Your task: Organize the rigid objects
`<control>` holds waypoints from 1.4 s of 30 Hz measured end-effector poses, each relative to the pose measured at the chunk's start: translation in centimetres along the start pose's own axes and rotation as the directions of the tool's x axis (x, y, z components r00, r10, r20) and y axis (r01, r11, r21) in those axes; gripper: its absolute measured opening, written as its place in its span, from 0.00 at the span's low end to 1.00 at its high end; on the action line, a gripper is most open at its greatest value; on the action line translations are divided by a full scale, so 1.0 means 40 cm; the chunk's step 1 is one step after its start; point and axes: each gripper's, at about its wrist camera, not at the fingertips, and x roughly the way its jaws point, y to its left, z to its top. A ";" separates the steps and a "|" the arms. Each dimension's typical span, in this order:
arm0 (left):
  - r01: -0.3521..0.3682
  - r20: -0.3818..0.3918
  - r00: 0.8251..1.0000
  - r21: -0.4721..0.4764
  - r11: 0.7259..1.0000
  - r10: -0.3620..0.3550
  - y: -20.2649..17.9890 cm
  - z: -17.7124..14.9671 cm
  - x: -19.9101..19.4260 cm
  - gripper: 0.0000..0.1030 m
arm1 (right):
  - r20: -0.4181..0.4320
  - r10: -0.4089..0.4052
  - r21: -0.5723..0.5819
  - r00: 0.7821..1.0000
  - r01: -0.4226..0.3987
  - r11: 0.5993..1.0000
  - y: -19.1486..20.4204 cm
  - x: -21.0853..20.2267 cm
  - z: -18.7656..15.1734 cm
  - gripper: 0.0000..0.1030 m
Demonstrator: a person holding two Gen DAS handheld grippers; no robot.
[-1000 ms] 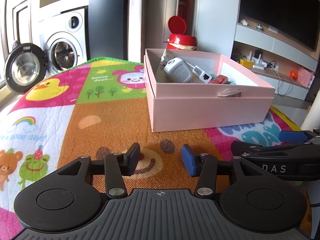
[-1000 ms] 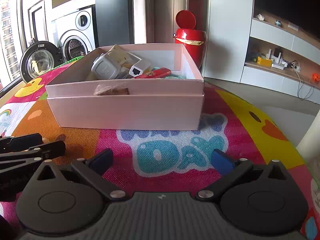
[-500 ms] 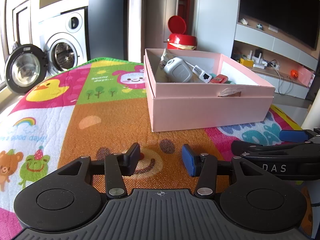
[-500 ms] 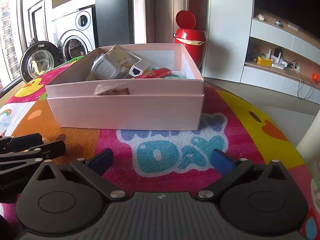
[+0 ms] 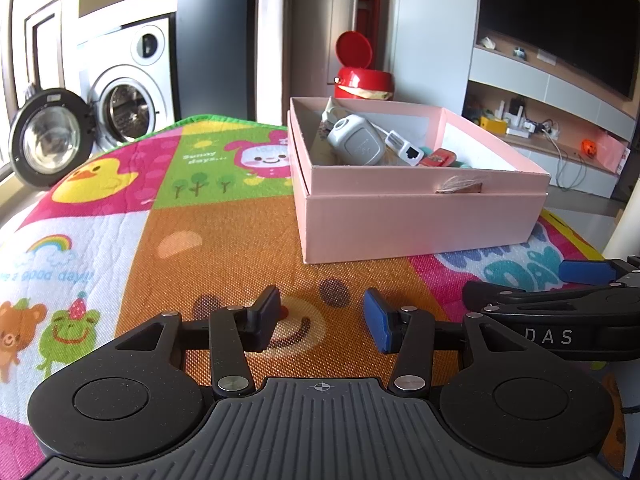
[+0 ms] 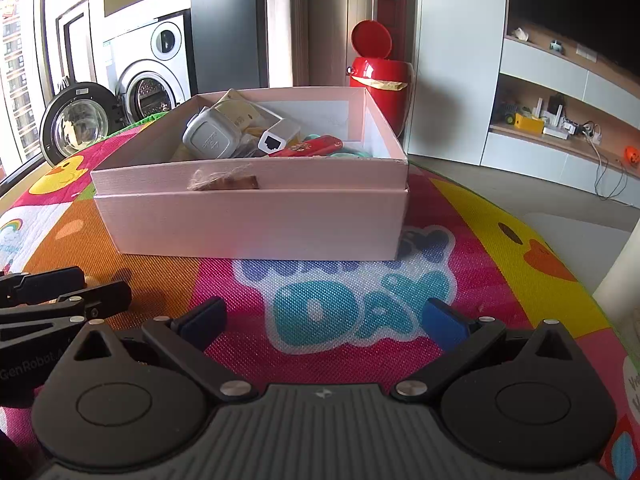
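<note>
A pink box [image 5: 420, 220] [image 6: 252, 220] stands on a colourful play mat [image 5: 224, 240]. It holds a grey device [image 5: 356, 146] [image 6: 212, 138], a white adapter [image 5: 406, 150] [image 6: 278, 138], a red flat item [image 5: 438, 158] [image 6: 308, 146] and other small things. My left gripper [image 5: 322, 318] is open and empty, low over the mat in front of the box. My right gripper [image 6: 324, 322] is open wide and empty, also in front of the box. Each gripper shows at the edge of the other's view.
A red bin [image 5: 364, 80] [image 6: 380, 76] with its lid up stands behind the box. A washing machine [image 5: 128, 84] with its door open is at the back left. Shelves with small items [image 6: 560, 120] line the right wall.
</note>
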 end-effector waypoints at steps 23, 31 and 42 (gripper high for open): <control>-0.008 -0.002 1.000 0.012 1.000 0.008 -0.001 0.001 0.002 0.50 | 0.000 0.000 0.000 1.000 0.000 1.000 0.000 0.000 0.000 1.00; -0.005 -0.003 1.000 0.008 1.000 0.005 0.001 0.002 0.001 0.50 | 0.000 -0.001 -0.001 1.000 0.001 1.000 0.000 0.000 0.000 1.00; -0.002 -0.003 1.000 0.003 1.000 0.002 0.001 0.003 0.002 0.50 | 0.000 -0.001 -0.001 1.000 0.001 1.000 0.000 0.000 0.000 1.00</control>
